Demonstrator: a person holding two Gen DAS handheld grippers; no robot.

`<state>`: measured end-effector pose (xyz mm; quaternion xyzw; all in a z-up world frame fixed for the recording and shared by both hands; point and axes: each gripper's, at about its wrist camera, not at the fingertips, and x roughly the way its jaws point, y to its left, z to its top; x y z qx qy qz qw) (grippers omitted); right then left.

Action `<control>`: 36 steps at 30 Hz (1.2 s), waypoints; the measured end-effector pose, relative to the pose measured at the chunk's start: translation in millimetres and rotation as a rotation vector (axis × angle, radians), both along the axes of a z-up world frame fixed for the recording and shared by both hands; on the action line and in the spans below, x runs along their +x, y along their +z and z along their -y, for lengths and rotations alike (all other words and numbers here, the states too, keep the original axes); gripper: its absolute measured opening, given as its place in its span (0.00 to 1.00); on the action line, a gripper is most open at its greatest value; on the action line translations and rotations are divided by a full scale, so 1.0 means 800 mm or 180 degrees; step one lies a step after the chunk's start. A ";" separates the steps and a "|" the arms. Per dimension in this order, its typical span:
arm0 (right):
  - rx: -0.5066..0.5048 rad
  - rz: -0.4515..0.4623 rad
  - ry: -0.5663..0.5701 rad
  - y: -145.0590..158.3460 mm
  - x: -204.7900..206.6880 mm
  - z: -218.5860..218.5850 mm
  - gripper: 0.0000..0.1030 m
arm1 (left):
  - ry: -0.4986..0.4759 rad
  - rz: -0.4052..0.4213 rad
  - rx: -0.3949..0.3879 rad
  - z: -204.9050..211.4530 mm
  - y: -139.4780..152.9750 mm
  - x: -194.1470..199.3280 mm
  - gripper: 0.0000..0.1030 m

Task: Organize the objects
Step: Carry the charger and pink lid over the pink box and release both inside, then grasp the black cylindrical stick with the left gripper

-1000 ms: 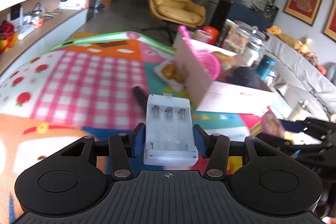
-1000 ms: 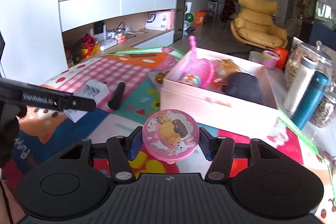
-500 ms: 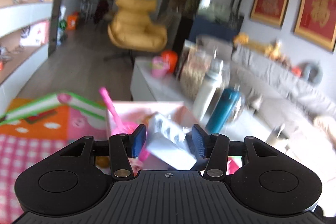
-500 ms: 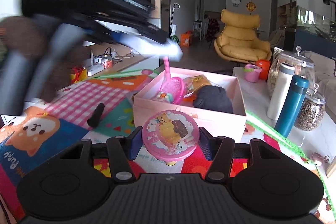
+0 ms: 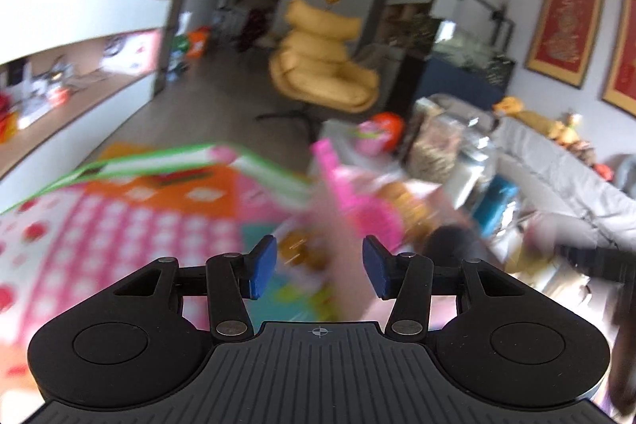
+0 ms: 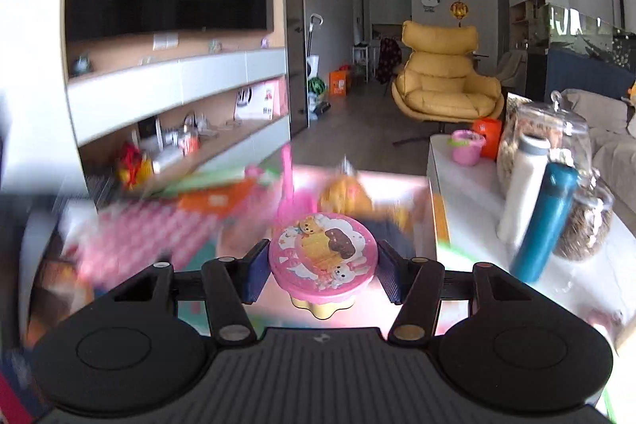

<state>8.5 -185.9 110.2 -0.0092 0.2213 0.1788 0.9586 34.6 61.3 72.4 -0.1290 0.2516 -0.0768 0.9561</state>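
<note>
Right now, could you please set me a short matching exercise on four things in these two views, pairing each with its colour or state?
Things:
1. left claw
2. right claw
3. armchair
4. flask

Colours or states:
A. teal, standing on the white table
B. yellow, on the floor beyond the table
C. open, nothing between its pads
D. shut on the pink tin

Pairs: 1-C, 2-D, 3-B, 4-A

Glossy printed lid [image 6: 322, 252] on the tin; glass jar [image 6: 554, 130] beside it.
</note>
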 end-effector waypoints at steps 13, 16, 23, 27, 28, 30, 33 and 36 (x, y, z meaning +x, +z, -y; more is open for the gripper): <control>0.0004 -0.0289 -0.0191 -0.020 0.045 -0.034 0.85 | 0.0232 -0.0298 -0.0225 -0.059 -0.034 -0.001 0.51; -0.0049 -0.0343 -0.0150 -0.057 0.014 -0.038 0.87 | 0.0153 -0.0366 -0.0248 -0.043 -0.040 0.027 0.51; -0.0110 -0.0424 -0.0156 -0.120 -0.008 -0.045 0.93 | 0.0219 -0.0470 -0.0489 -0.029 -0.057 0.103 0.51; 0.0017 -0.0370 -0.0163 -0.118 -0.013 -0.036 1.00 | 0.0339 -0.0566 -0.0571 -0.031 -0.071 0.137 0.46; 0.0033 -0.0371 -0.0160 -0.118 -0.014 -0.035 1.00 | 0.0336 -0.0598 -0.0601 -0.031 -0.075 0.144 0.37; 0.0040 -0.0376 -0.0154 -0.117 -0.012 -0.035 1.00 | 0.0302 -0.0689 -0.0666 -0.027 -0.084 0.153 0.22; 0.0062 -0.0398 -0.0159 -0.116 -0.010 -0.035 1.00 | 0.0342 -0.0660 -0.0708 -0.025 -0.088 0.152 0.19; 0.0069 -0.0416 -0.0154 -0.117 -0.010 -0.035 1.00 | 0.0292 -0.0653 -0.0786 -0.030 -0.086 0.146 0.12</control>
